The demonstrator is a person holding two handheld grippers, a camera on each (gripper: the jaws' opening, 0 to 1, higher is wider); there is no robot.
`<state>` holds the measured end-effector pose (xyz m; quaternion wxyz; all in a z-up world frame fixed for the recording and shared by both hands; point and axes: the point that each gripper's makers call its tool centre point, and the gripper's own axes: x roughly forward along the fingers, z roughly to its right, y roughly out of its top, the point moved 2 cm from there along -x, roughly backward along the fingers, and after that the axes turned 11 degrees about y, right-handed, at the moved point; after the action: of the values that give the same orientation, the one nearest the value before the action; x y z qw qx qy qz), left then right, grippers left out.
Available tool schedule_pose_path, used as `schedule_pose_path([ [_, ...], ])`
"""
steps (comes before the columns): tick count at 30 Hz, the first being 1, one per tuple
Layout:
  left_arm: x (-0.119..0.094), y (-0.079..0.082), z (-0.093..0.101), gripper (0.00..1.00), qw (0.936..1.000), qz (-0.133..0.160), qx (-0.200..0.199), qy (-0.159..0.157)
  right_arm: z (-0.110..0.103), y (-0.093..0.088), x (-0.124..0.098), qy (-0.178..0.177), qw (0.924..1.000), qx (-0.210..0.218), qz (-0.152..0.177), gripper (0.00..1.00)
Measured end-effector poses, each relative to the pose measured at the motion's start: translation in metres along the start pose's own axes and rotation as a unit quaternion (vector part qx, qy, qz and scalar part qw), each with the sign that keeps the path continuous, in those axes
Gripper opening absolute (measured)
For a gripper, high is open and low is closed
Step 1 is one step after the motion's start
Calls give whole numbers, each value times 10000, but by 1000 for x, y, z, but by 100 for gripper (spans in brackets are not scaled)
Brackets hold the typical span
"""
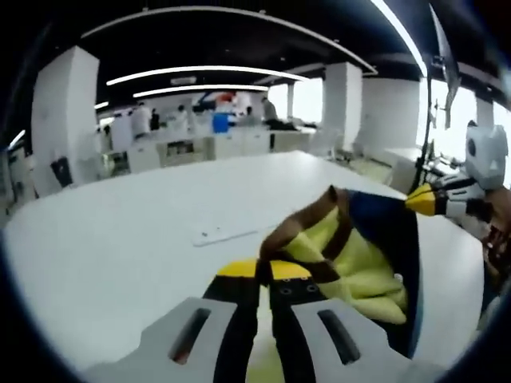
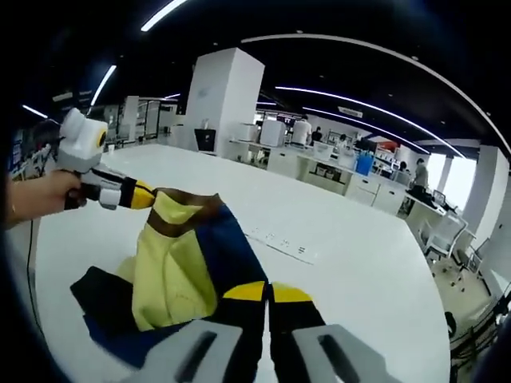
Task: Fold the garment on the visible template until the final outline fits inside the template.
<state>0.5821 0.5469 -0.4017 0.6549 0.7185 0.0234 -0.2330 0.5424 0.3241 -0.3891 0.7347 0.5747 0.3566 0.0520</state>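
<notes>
A garment in yellow, brown and navy hangs bunched between my two grippers above a white table. My left gripper is shut on a brown-edged fold of it. My right gripper comes in from the right, pinching the navy side. In the right gripper view, my right gripper is shut on the navy edge of the garment. The left gripper, held by a hand, grips the yellow top corner. The garment's dark lower part rests on the table.
A thin white strip with small marks lies flat on the table beyond the garment. A white pillar, desks and several people stand far behind. Office chairs sit past the table's right edge.
</notes>
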Motion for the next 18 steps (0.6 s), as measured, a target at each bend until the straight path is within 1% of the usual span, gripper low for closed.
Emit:
schedule_pose_path([
  [1, 7, -4, -1, 0, 9998, -56, -170, 9, 5, -4, 3, -39, 9999, 81, -59, 0],
  [3, 16, -9, -2, 0, 9996, -116, -252, 56, 6, -10, 6, -52, 9998, 132, -121, 0],
  [6, 27, -13, -1, 1, 9993, -137, -344, 100, 12, -16, 13, -73, 9996, 195, -181, 0],
  [8, 41, -14, -2, 1, 9993, -117, -348, 98, 17, -21, 18, -93, 9994, 237, -226, 0],
  [11, 51, -16, 2, 0, 9995, -135, -282, 103, 23, -28, 26, -100, 9990, 320, -297, 0],
  [12, 59, -17, 0, 0, 9995, -159, -249, 98, 24, -30, 28, -103, 9989, 327, -322, 0],
  [16, 69, -29, 6, 0, 9994, -283, -181, 128, 31, -42, 41, -109, 9978, 461, -457, 0],
  [17, 71, -31, 6, 0, 9992, -321, -179, 130, 32, -44, 43, -115, 9977, 459, -477, 0],
  [18, 78, -35, 2, 0, 9992, -362, -144, 130, 32, -48, 46, -114, 9975, 462, -524, 0],
])
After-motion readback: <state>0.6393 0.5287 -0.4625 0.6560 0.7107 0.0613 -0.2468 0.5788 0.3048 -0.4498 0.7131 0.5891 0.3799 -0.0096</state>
